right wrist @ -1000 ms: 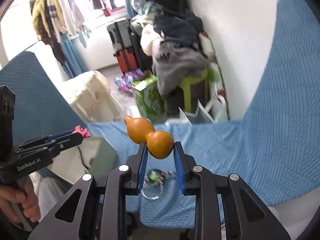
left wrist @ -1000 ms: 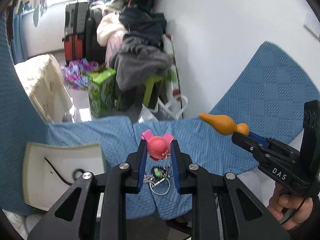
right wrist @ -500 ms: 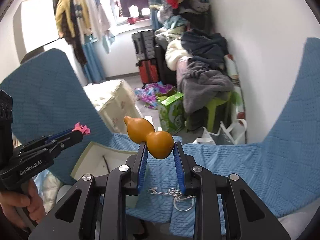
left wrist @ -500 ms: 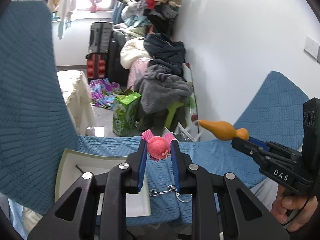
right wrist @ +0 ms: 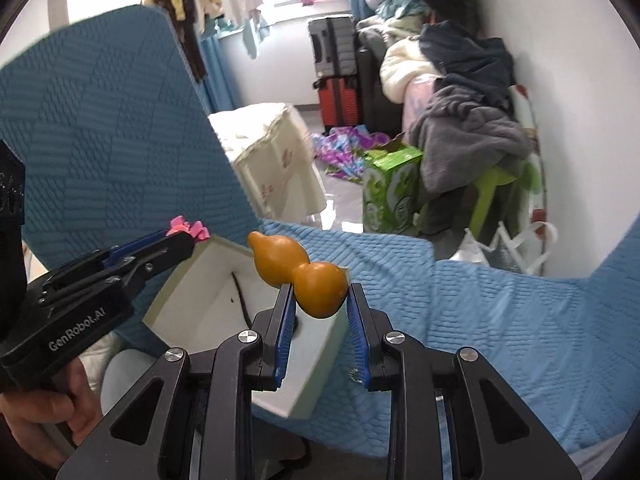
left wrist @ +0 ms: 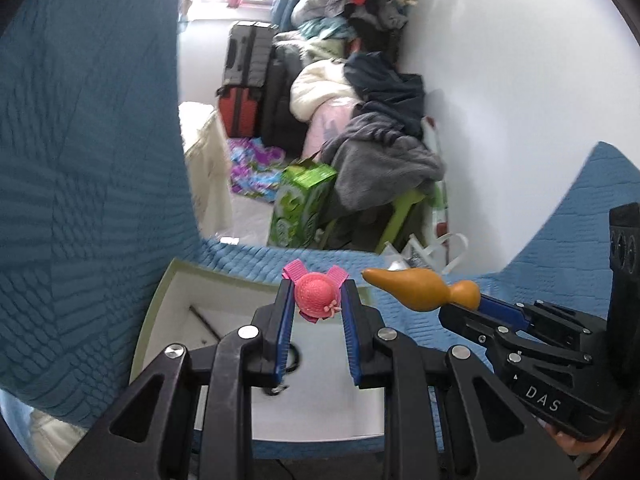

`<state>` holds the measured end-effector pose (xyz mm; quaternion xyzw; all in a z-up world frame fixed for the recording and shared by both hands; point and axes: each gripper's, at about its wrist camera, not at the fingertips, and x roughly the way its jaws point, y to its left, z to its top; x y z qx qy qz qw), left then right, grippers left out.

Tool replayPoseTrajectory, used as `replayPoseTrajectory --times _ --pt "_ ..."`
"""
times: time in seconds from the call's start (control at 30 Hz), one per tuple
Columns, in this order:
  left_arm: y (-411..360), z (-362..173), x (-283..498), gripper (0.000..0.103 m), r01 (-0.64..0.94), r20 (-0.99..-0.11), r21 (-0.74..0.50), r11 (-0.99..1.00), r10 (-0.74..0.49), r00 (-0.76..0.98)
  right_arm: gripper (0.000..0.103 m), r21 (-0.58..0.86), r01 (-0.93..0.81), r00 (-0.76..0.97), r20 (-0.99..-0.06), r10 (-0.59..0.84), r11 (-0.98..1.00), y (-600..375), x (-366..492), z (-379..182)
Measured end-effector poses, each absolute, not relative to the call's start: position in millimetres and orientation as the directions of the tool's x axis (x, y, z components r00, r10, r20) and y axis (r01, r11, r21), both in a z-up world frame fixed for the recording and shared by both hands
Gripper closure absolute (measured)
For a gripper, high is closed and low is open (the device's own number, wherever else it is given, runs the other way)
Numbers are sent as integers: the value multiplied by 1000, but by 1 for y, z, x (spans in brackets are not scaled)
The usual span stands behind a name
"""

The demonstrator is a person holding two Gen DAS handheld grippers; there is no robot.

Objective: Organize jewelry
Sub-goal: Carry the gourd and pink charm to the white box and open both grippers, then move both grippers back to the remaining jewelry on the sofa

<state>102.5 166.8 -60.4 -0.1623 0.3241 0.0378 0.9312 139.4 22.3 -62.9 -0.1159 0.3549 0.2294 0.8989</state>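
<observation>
over the white box (left wrist: 160,300), left gripper (left wrist: 318,300) clamps pink hat charm (left wrist: 318,294); right gripper (right wrist: 320,296) clamps gourd (right wrist: 308,276).

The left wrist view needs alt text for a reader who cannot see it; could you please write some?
The left gripper pinches a small pink knitted hat charm above an open white box on a blue quilted cover. At right, the right gripper clamps an orange gourd-shaped pendant.
</observation>
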Motion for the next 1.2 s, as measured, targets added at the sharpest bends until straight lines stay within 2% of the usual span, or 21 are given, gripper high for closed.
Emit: replayPoseTrajectory --times 0.37,0.6,0.83,0.93,1.0,1.07,1.2 --pt "198 -126 114 79 -269 -718 -281 921 -16 696 79 -78 -553 546 -786 290 829 65 161 -129" --pt "204 -144 118 79 -284 -753 -266 921 -15 658 79 -92 -555 525 -810 262 827 73 169 -143" --pt "208 -142 116 79 -290 -741 -281 915 -15 671 78 -82 -554 508 -822 258 828 74 175 -151" --pt "212 -138 114 70 -342 -750 -245 907 46 659 78 -62 -557 501 -821 275 828 71 176 -146" --pt "214 -130 109 49 -360 -741 -248 899 63 669 76 -53 -558 502 -816 286 828 67 175 -139" --pt "215 -119 103 48 -365 -719 -271 891 65 692 70 -42 -558 509 -806 302 829 63 173 -130" --pt "209 -96 98 48 -360 -698 -258 897 85 711 70 -31 -559 531 -781 328 829 54 166 -107"
